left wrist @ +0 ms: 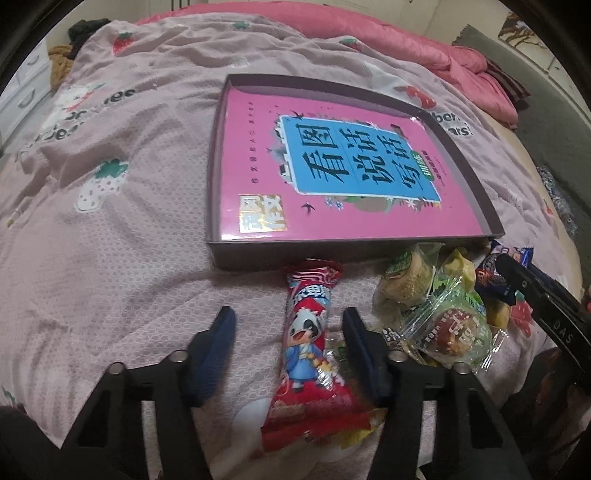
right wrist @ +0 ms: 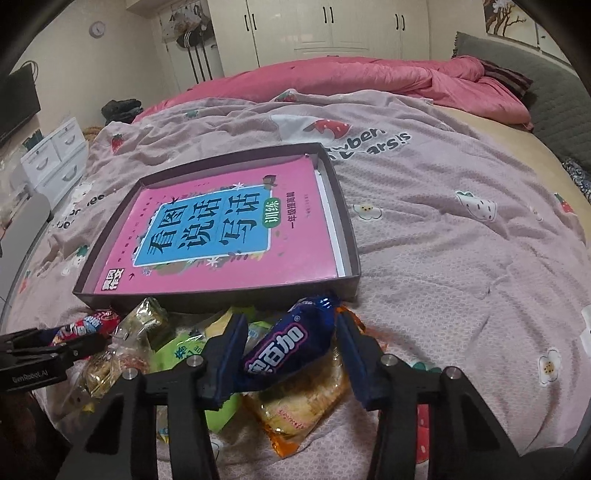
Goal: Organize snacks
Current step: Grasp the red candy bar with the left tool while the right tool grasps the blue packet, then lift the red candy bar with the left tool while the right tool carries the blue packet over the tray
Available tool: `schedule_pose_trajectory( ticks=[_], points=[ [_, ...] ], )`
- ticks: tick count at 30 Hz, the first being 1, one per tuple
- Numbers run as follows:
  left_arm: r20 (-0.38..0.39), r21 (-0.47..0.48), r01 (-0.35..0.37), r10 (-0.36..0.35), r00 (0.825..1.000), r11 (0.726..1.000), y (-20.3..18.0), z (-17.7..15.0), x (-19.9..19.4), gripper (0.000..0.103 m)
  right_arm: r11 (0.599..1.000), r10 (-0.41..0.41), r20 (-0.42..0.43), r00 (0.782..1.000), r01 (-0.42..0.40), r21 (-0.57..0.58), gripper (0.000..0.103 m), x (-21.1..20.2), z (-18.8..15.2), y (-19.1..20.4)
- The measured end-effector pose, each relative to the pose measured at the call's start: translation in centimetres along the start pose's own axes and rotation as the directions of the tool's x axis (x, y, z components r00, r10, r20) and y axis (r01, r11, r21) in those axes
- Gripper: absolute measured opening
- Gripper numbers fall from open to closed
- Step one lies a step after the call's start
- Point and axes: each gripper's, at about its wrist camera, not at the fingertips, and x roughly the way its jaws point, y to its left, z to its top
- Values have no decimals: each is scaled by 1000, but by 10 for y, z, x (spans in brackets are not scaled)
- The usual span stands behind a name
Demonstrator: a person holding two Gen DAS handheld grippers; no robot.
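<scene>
A shallow dark box (left wrist: 476,184) (right wrist: 349,236) lies on the bed with a pink book (left wrist: 258,155) (right wrist: 295,243) inside. In front of it is a pile of wrapped snacks (left wrist: 436,302) (right wrist: 147,325). My left gripper (left wrist: 290,325) is open, its fingers either side of a long red snack bar (left wrist: 310,354) (right wrist: 88,323) lying on the blanket. My right gripper (right wrist: 290,330) is open around a dark blue snack packet (right wrist: 291,339) that rests on an orange-trimmed pastry packet (right wrist: 306,406). The right gripper's body (left wrist: 546,306) shows at the left wrist view's right edge.
A pink strawberry-print blanket (left wrist: 110,221) (right wrist: 461,258) covers the bed. A rumpled pink quilt (right wrist: 369,77) lies at the far side, with a grey headboard (right wrist: 554,96) at right. White drawers (right wrist: 55,155) and wardrobes (right wrist: 332,26) stand beyond.
</scene>
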Motion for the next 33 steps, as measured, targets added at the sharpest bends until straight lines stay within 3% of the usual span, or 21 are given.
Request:
schedule_pose_trajectory(
  ticks=[1, 3, 5, 18, 33],
  points=[
    [-3, 2, 4, -4, 1000, 1000, -1, 0, 1, 51, 1000, 3, 0, 1000, -3, 4, 47, 0, 0, -1],
    [-11, 5, 20, -20, 1000, 1000, -2, 0, 4, 33, 1000, 11, 0, 1000, -11, 13, 43, 0, 0, -4],
    [-16, 2, 39, -39, 999, 999, -2, 0, 5, 23, 1000, 21, 5, 1000, -21, 21, 40, -2, 1, -7],
    [27, -19, 100, -99, 995, 995, 0, 0, -14, 20, 993, 107, 80, 991, -111, 50, 25, -24, 3, -17],
    [137, 11, 135, -135, 981, 991, -4, 3, -47, 20, 989, 148, 179, 973, -146, -25, 24, -46, 13, -5]
  ],
)
